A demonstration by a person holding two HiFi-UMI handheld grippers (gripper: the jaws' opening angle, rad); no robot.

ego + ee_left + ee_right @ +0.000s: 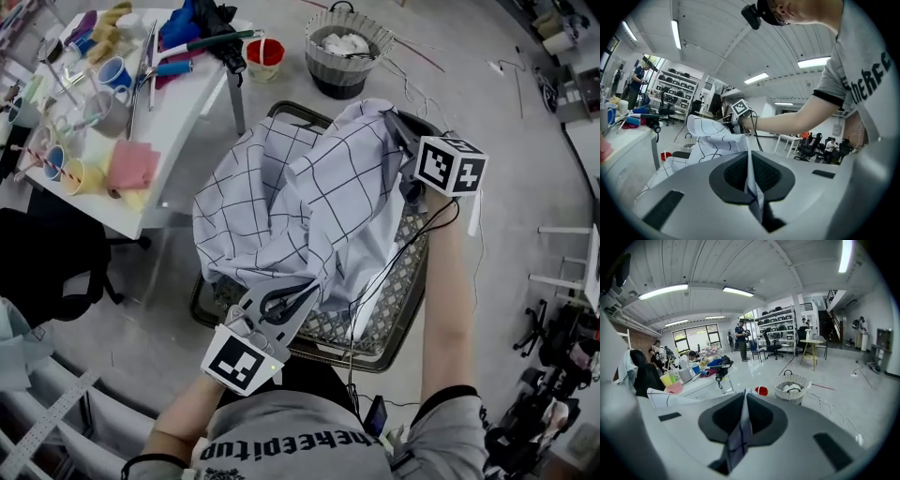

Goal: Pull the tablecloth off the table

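The checked tablecloth point(291, 206) hangs bunched between both sets of jaws, above a mesh basket point(380, 314). The left gripper point(289, 302) is closed tight on a fold at the cloth's near edge, and the right gripper point(401, 136) pinches its far edge. Floor point(497, 131) lies open beyond the right jaws.

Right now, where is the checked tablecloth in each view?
Head view: tablecloth in the centre, over the mesh basket.
Left gripper view: tablecloth bunched left of centre.
Right gripper view: tablecloth, a pinched strip, bottom centre.
Shared landmark: the red bucket.
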